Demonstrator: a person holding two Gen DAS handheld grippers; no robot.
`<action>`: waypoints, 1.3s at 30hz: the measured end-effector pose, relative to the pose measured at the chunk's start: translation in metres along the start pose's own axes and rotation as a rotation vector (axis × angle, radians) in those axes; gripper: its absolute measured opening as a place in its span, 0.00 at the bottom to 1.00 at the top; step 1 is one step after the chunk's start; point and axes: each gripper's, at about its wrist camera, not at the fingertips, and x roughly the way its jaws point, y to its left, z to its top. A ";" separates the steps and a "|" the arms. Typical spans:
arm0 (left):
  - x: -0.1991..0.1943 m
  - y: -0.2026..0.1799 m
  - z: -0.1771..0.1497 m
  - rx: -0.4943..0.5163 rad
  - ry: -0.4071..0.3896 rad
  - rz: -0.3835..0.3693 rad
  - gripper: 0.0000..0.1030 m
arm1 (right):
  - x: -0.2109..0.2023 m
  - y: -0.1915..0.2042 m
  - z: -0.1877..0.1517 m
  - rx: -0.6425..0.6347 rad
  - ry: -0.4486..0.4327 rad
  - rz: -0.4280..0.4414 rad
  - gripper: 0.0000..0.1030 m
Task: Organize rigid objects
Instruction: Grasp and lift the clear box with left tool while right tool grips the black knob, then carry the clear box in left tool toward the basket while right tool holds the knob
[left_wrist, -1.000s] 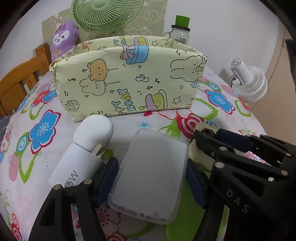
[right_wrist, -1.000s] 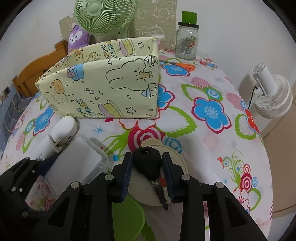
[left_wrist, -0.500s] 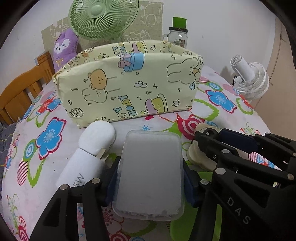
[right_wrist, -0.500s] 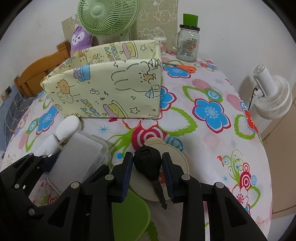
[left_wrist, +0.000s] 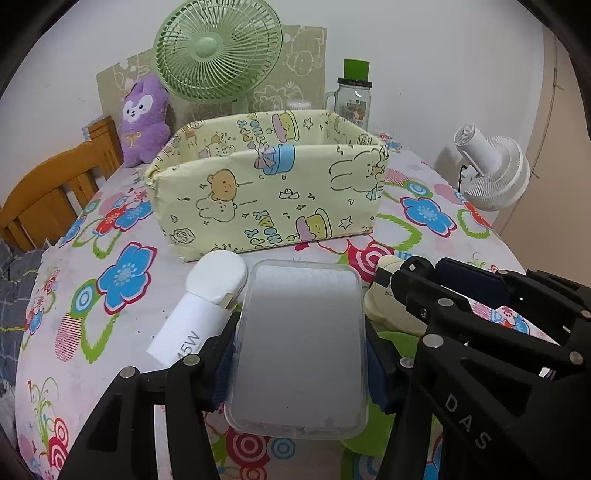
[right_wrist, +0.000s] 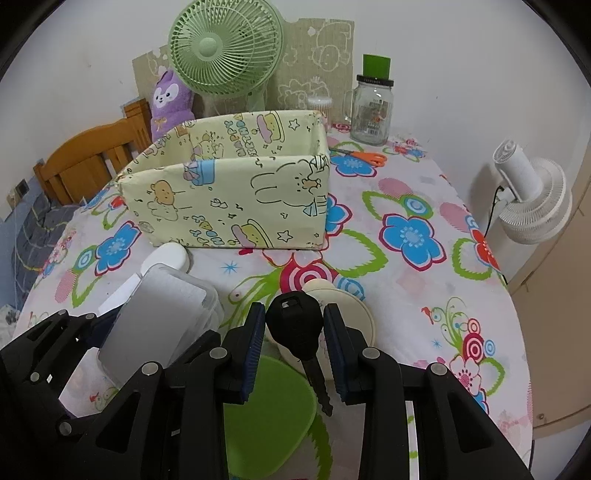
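Observation:
My left gripper (left_wrist: 301, 354) is shut on a clear plastic box (left_wrist: 301, 343) and holds it above the flowered tablecloth; the box also shows in the right wrist view (right_wrist: 155, 325). My right gripper (right_wrist: 295, 332) is shut on a black-headed key (right_wrist: 293, 325), raised over a cream round lid (right_wrist: 343, 306). A pale yellow cartoon fabric bin (left_wrist: 266, 188) stands open ahead of both grippers, also in the right wrist view (right_wrist: 229, 192). A white charger (left_wrist: 207, 302) lies left of the clear box.
A green disc (right_wrist: 269, 406) lies under the right gripper. A green fan (left_wrist: 218, 48), purple plush (left_wrist: 144, 122) and glass jar (right_wrist: 371, 110) stand behind the bin. Orange scissors (right_wrist: 365, 157) lie near the jar. A white fan (right_wrist: 532, 199) stands beyond the table's right edge.
Both grippers have risen and drawn back from the bin. The clear box has lifted off the table and the key is higher above the lid. The bin's inside now shows.

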 end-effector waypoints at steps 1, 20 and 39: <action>-0.003 0.000 0.000 0.000 -0.005 0.001 0.58 | -0.002 0.001 0.000 0.001 -0.003 0.000 0.35; -0.053 0.003 -0.008 -0.002 -0.063 0.009 0.58 | -0.052 0.020 -0.006 0.005 -0.065 -0.002 0.35; -0.091 0.012 0.011 -0.003 -0.108 0.032 0.58 | -0.088 0.034 0.013 -0.006 -0.112 0.004 0.35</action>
